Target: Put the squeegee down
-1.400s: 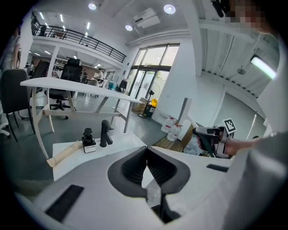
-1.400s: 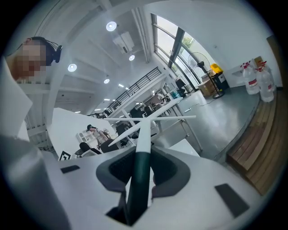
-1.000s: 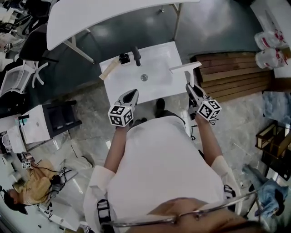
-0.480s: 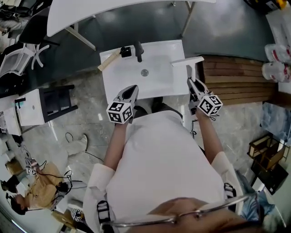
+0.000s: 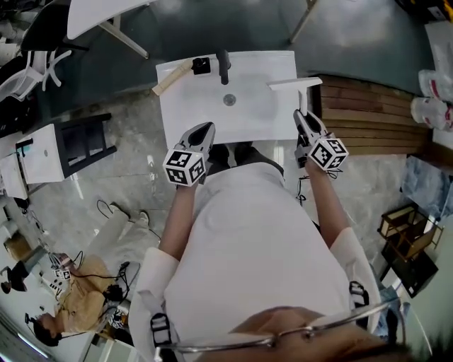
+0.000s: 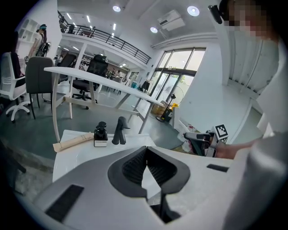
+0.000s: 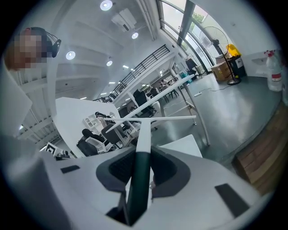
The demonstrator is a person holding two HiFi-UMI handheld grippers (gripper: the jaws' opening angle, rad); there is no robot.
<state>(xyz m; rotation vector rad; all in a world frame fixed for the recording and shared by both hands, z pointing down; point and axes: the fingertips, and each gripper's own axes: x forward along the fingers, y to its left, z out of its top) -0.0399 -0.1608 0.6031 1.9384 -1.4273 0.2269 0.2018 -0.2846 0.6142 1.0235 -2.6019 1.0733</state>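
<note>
1. While the right tongs are clamping the dark handle of the squeegee, the person is holding it over the right-hand rim of the white tabletop, its pale blade lying crosswise, away from the body
2. Judging by its slim build, the squeegee is looking light and stiff, with only the blade edge likely to give; the handle, where the tongs are gripping, is seeming the sound place to hold, and a gentle lowering is probably what the blade is needing
3. The left tongs are hovering near the tabletop's front edge, tips together and nothing between them
4. The tabletop is looking smooth and glossy, perhaps slippery, and is carrying a drain, a black tap, a small black bottle and a tan roll towards the back
5. Around it, a polished stone floor, timber planks on the right and white desks are filling a bright open hall
</note>
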